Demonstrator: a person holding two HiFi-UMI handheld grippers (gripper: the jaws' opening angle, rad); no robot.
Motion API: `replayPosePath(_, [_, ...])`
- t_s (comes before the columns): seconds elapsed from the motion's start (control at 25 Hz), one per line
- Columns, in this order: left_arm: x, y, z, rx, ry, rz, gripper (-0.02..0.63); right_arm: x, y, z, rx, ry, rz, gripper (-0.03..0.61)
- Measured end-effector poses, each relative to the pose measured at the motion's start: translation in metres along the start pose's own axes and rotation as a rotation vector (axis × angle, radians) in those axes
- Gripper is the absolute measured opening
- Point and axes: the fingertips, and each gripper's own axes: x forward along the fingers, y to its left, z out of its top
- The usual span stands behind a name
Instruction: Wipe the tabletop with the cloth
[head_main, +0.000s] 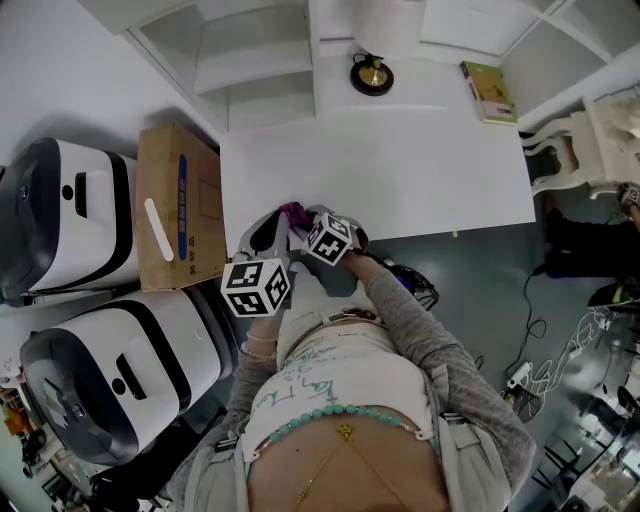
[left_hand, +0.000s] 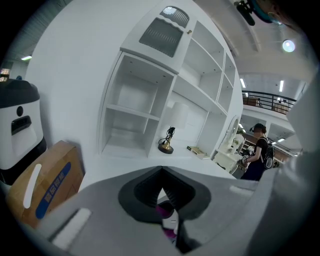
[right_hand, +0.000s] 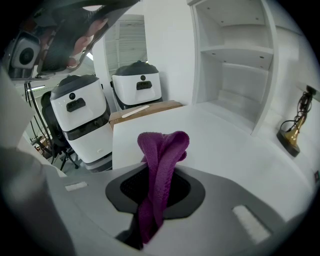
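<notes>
The right tongs (right_hand: 156, 176) pinch a nubby purple cloth (right_hand: 162, 147), bunched into a limp loop over the smooth white tabletop (right_hand: 210, 140). The left tongs (left_hand: 161, 176) are closed, tips meeting.

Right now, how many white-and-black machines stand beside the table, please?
2: one machine left of the cardboard box, the other nearer the person; more may be hidden.

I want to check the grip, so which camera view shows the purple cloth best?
The right gripper view: the purple cloth stands bunched in mid-frame, clamped in the tongs of the right gripper. The head view shows only a small purple bit at the edge of the table; the left gripper view, a tiny purple patch.
</notes>
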Motion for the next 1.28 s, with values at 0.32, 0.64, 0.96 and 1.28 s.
replayPosePath(0.32, [0.012,-0.019,0.002,0.016,0.007,-0.031,0.0,-0.012,-0.013,-0.015,0.032,0.002,-0.017,0.083])
replayPosePath(0.64, [0.02,-0.032,-0.001,0.028,0.02,-0.052,0.0,-0.023,-0.024,-0.027,0.059,0.005,-0.037,0.083])
replayPosePath(0.96, [0.028,-0.047,-0.001,0.035,0.023,-0.078,0.0,-0.034,-0.033,-0.039,0.085,0.007,-0.051,0.083])
replayPosePath(1.28, [0.037,-0.066,-0.003,0.046,0.033,-0.115,0.0,-0.047,-0.044,-0.055,0.118,0.014,-0.07,0.083])
